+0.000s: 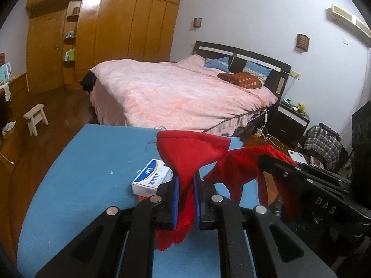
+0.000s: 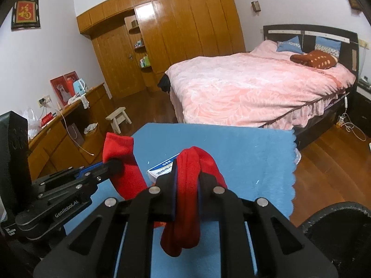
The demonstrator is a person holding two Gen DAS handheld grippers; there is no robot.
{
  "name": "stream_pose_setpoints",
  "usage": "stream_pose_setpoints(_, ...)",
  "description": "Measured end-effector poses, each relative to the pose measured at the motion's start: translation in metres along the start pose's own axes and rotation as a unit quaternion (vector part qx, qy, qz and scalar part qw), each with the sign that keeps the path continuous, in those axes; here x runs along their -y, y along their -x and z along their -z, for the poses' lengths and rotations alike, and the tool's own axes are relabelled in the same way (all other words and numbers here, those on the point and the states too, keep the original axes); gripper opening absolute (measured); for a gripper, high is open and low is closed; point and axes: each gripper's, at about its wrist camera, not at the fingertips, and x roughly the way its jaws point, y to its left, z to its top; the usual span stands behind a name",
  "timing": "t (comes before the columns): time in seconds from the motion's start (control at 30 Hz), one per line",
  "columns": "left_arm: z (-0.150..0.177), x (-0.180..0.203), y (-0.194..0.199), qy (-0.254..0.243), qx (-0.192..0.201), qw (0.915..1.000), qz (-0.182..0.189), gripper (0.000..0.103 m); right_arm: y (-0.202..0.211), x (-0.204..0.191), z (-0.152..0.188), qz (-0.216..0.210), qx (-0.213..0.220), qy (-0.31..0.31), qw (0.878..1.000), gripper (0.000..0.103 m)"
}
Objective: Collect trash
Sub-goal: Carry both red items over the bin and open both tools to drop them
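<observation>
Left wrist view puts a red cloth [image 1: 192, 153] right at the centre: the left gripper [image 1: 184, 197] is clamped on one part of it, the blue pads pressed against the fabric from both sides, with a loose end hanging below the fingers. From the right wrist view, the right gripper [image 2: 186, 192] is likewise closed on a bunched fold of red fabric [image 2: 197, 162], which droops beneath it. Whether the two hold one piece or two separate pieces I cannot tell; the red stuff runs between them in the left view but the join is hidden. Both bundles are lifted off the surface, hanging above a blue mat [image 1: 92, 162].

Just behind the cloth, lying flat on the mat, is a small white and blue box [image 1: 151, 178], partly hidden by the fabric and the fingers. It looks untouched and may be another item to gather.

As a judgement, the task is in its early to middle part: the red cloth has been picked up, but nothing shows where it is meant to go. No bin or bag is clearly in sight; a dark round rim at the lower right of the right wrist view might be a container, though too little of it shows to say. Dropping off the cloth and dealing with the box both seem left to do.

Beyond the mat stands a bed with a pink cover [image 1: 180, 92] and a wooden wardrobe [image 2: 176, 34].
</observation>
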Motion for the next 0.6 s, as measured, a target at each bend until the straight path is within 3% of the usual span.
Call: stream_pose_setpoints(0.6,-0.002,0.068,0.021,-0.035,0.011,0.9977,0.057,0.011,0.085,0.035,0.010,0.051,0.036,-0.011,0.998,0.012)
